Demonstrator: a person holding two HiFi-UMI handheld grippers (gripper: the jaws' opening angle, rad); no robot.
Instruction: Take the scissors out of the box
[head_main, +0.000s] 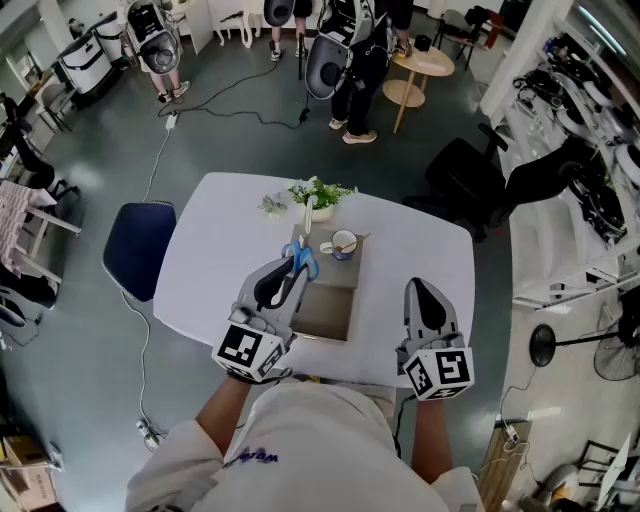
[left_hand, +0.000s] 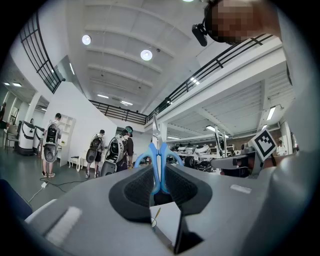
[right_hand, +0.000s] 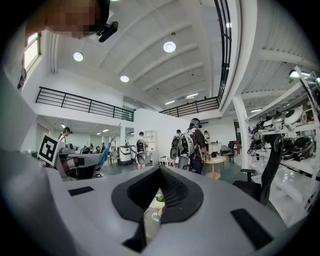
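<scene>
The white worktop (head_main: 215, 255) has round corners and stands on a grey floor (head_main: 90, 330). The left claw (head_main: 296, 266) is clenched on the blue handles of the scissors (head_main: 303, 262). In the left gripper view they stand upright between the pads, with the blades pointing up. They are above the far end of the open box (head_main: 328, 312), which lies flat in the middle of the worktop. They look lifted clear of it, but from above it is hard to be sure. The right claw (head_main: 416, 288) is squeezed tight with nothing in it, off to the right of the box.

Just past the box is a small cup (head_main: 343, 244). Then comes a green plant (head_main: 320, 193) in a white pot near the far edge. A dark blue chair (head_main: 138, 248) is beside the worktop's left side. A black chair (head_main: 465, 178) is past its right corner.

Farther off, a black cable (head_main: 215, 100) runs over the floor. People (head_main: 350, 60) stand there with packs on their backs, near two round wooden tables (head_main: 420, 65). The room is big and white, with round ceiling lights (left_hand: 146, 55) and a railed balcony (right_hand: 85, 102) up high.
</scene>
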